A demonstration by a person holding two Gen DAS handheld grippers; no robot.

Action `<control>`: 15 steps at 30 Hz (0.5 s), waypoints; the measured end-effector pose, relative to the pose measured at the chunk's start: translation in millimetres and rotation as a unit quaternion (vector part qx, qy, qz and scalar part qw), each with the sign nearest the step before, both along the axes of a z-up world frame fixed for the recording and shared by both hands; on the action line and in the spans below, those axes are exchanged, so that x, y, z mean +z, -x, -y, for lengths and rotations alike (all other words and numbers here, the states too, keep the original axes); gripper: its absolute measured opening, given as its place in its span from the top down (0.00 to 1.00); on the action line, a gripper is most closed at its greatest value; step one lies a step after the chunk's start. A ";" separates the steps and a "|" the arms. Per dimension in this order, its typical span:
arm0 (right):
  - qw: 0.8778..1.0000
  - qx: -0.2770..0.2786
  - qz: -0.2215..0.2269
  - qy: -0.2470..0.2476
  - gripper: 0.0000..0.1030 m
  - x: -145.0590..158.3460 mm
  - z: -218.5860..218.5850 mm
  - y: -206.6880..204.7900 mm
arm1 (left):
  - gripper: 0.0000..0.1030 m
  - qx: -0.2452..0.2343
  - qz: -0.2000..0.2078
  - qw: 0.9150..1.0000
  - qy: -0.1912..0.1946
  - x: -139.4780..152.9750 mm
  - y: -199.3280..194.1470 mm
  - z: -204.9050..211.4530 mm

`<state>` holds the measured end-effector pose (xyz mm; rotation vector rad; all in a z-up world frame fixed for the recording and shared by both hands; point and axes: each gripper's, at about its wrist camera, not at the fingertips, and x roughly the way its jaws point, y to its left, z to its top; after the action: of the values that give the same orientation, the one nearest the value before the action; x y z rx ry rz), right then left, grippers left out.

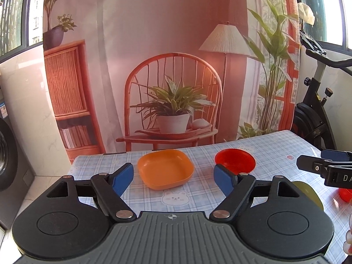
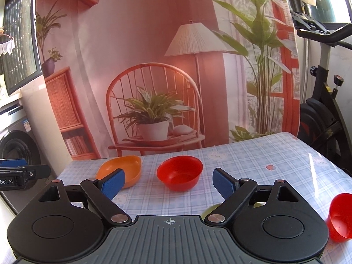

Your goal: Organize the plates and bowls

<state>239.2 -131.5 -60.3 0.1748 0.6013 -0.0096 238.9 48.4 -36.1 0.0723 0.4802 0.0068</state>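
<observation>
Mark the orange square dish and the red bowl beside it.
orange square dish (image 1: 165, 169), left wrist view, inner floor.
red bowl (image 2: 180, 177), right wrist view, inside bottom.

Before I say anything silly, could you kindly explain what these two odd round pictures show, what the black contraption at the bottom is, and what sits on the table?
Each picture comes from a wide-angle camera mounted on a hand-held gripper, a two-fingered clamp a person carries in each hand; there is no robot. The black and grey shape at the bottom is the gripper's own body, with blue pads on its fingers. One picture looks along the left gripper, the other along the right gripper. Both are open and hold nothing.

On the checked tablecloth lie a square orange dish, a red bowl beside it, and a second red bowl near the right edge of the right view. A yellowish-green thing is mostly hidden behind the left gripper, so I cannot name it. The room scene behind is a printed backdrop.
</observation>
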 end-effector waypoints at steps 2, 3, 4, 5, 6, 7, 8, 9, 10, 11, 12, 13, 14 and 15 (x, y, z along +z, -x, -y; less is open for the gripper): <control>1.000 -0.003 -0.007 0.003 0.23 -5.0 -1.0 -7.2 | 0.20 0.006 -0.006 1.000 -0.015 -9.4 -3.8 6.6; 1.000 -0.001 -0.013 0.000 0.28 -7.6 -0.5 -12.1 | 0.21 0.004 -0.008 1.000 -0.021 -14.1 -5.0 8.1; 1.000 -0.001 -0.016 -0.001 0.30 -9.5 -0.6 -15.2 | 0.24 0.003 -0.008 1.000 -0.024 -17.6 -5.9 8.4; 1.000 -0.002 -0.017 0.000 0.33 -10.9 0.2 -20.5 | 0.25 0.005 -0.010 1.000 -0.027 -20.4 -8.8 8.1; 1.000 -0.004 -0.015 0.003 0.34 -11.4 0.4 -25.0 | 0.26 0.006 -0.014 1.000 -0.027 -21.3 -12.9 7.0; 1.000 -0.006 -0.014 0.006 0.36 -11.2 0.4 -28.6 | 0.26 0.006 -0.017 1.000 -0.025 -20.5 -17.2 5.0; 1.000 -0.007 -0.012 0.008 0.38 -10.7 0.5 -32.0 | 0.27 0.006 -0.017 1.000 -0.021 -18.3 -20.9 2.5; 1.000 -0.006 -0.010 0.009 0.39 -10.5 0.3 -33.2 | 0.29 0.006 -0.014 1.000 -0.018 -15.0 -24.7 0.1; 1.000 -0.005 -0.008 0.009 0.41 -11.1 0.6 -33.8 | 0.29 0.007 -0.011 1.000 -0.017 -12.4 -26.7 -1.4; 1.000 0.000 -0.008 0.009 0.41 -13.2 1.2 -33.5 | 0.29 0.008 -0.007 1.000 -0.015 -9.8 -28.6 -3.7; 1.000 0.001 -0.013 0.006 0.43 -17.3 2.3 -32.0 | 0.29 0.009 -0.008 1.000 -0.009 -8.4 -30.1 -5.2; 1.000 -0.001 -0.019 0.001 0.46 -21.2 3.2 -30.5 | 0.29 0.009 -0.012 1.000 -0.004 -9.3 -31.6 -6.3; 0.999 -0.002 -0.030 -0.010 0.48 -28.4 5.2 -28.4 | 0.29 0.009 -0.021 1.000 0.001 -12.0 -33.0 -6.5; 0.999 -0.003 -0.040 -0.020 0.51 -35.1 7.1 -26.2 | 0.29 0.008 -0.034 0.999 0.005 -16.1 -33.6 -6.1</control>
<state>265.3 -138.6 -95.4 0.2154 0.6814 -0.0110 272.5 54.5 -52.2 0.0589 0.5481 0.0179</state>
